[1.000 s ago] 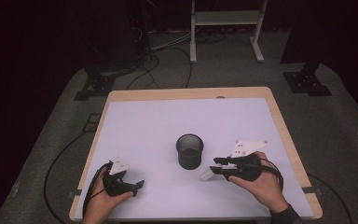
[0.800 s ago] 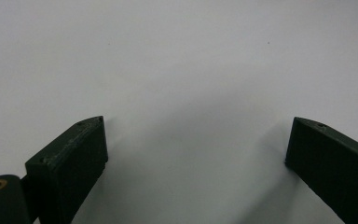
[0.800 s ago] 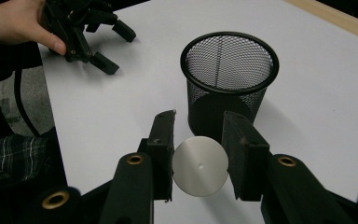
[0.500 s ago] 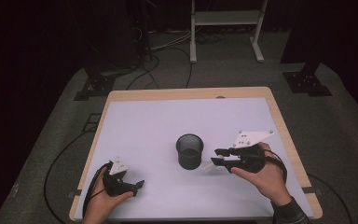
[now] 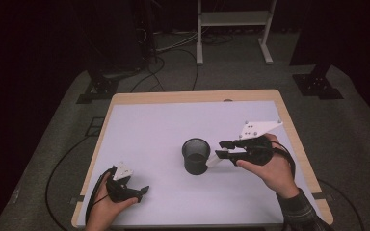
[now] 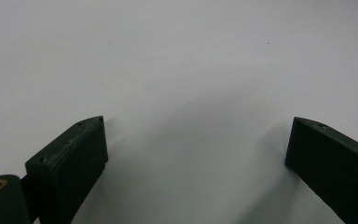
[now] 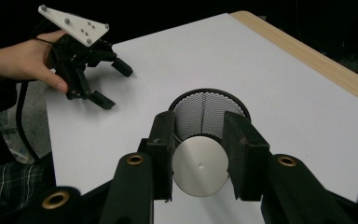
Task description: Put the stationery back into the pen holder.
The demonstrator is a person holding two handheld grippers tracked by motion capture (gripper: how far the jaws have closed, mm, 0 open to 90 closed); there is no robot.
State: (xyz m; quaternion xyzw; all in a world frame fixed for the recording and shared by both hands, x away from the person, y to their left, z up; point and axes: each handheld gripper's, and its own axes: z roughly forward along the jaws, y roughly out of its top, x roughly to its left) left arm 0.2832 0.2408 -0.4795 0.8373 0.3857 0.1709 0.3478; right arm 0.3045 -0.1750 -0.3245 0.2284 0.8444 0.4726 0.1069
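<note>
A black mesh cup (image 5: 195, 155) stands upright near the middle of the white table (image 5: 173, 120). My right gripper (image 5: 225, 149) hovers just right of the cup, shut on a white cylinder (image 5: 214, 160) whose free end points down toward the cup's rim. In the right gripper view the cylinder's round flat end (image 7: 200, 166) sits clamped between the two pads, directly before the cup (image 7: 209, 108). My left gripper (image 5: 142, 190) rests low at the table's front left, open with nothing between its fingers (image 6: 74, 154). The left gripper (image 7: 113, 84) also appears in the right gripper view, far left.
The table's wooden rim (image 5: 296, 139) runs close behind my right hand. A white metal stand (image 5: 233, 19) and cables lie on the floor beyond the far edge. Bare table surface (image 6: 177, 70) lies before the left gripper.
My right gripper has risen off the table with the white cylinder and drawn closer to the cup. The left gripper has not moved.
</note>
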